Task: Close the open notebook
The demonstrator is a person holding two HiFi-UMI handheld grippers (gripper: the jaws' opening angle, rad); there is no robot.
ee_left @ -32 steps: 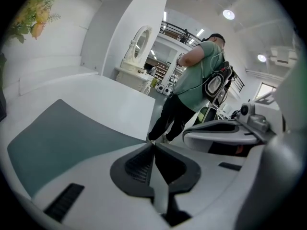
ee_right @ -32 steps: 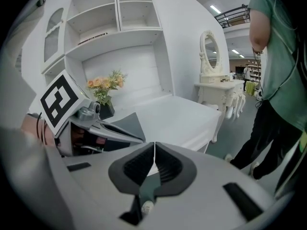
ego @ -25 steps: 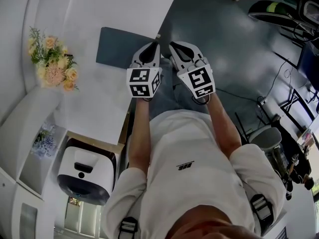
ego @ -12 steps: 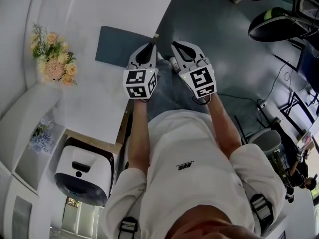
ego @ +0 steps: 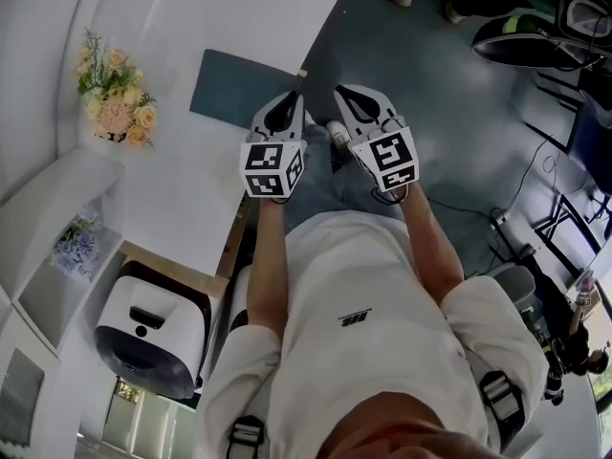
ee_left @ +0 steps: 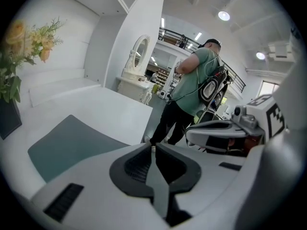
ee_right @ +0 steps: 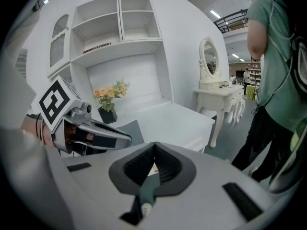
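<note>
Both tools are hanging idle in front of the person's chest, side by side, which to me is looking like a rest pose, not a reach. The left hand-held gripper (ego: 296, 98) is clenched tip to tip with nothing between its jaws. The right hand-held gripper (ego: 341, 92) is pressing its jaws together in the same way, also empty.

The dark slate-blue flat rectangular notebook (ego: 239, 86) is lying on the white worktop (ego: 182, 189), close to the edge that is facing the person. It is showing one plain, flat cover, so I am judging it already closed. The left tool's tips are hovering over that worktop edge, just beside the notebook's nearest corner, though I cannot tell whether they are touching it. The right tool is hanging off the worktop, over the grey floor (ego: 449, 113).
</note>
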